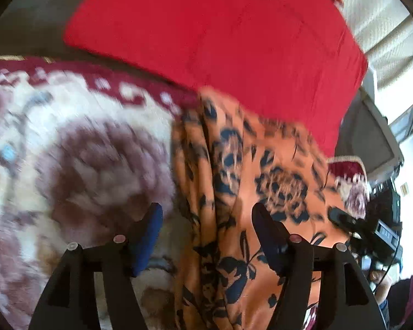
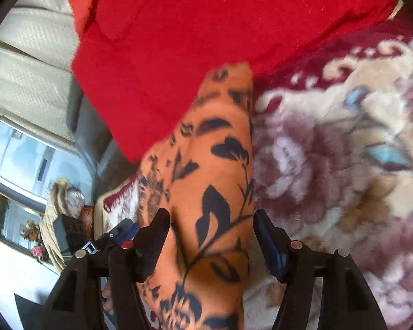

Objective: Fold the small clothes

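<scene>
**Orange garment lies folded lengthwise on the blanket, both tools open above it**

Nearest the left wrist camera, the left hand-held gripper [image 1: 206, 236] has its blue-padded fingers [image 1: 148, 239] spread wide with nothing gripped. One finger sits over the floral blanket [image 1: 68, 151]; the other sits over the orange cloth [image 1: 234, 192], and the cloth's bunched edge runs up through the gap without either pad pressing on it.

In the right wrist view, the right hand-held gripper [image 2: 210, 236] is likewise open. The orange cloth [image 2: 212, 192] passes between its fingers [image 2: 154, 236], which stand at either side of the fabric and do not squeeze it; nothing is held.

The orange cloth, printed with dark blue and black flowers, lies as a long, narrow, rumpled strip on the blanket [image 2: 344, 165], running away from both tools. The blanket is plush, cream and mauve with a dark red border, and spreads to one side of the cloth in each view.

Beyond the cloth's far end lies a red cushion [image 1: 214, 35], and its near edge overlaps the end of the cloth [image 2: 206, 27]. In the left wrist view, the other tool's black tip [image 1: 344, 217] shows just past the cloth's edge. Behind the cushion is a pale, ribbed, quilted surface [image 2: 33, 63]. Both pictures are blurred, so fine folds cannot be made out.
</scene>
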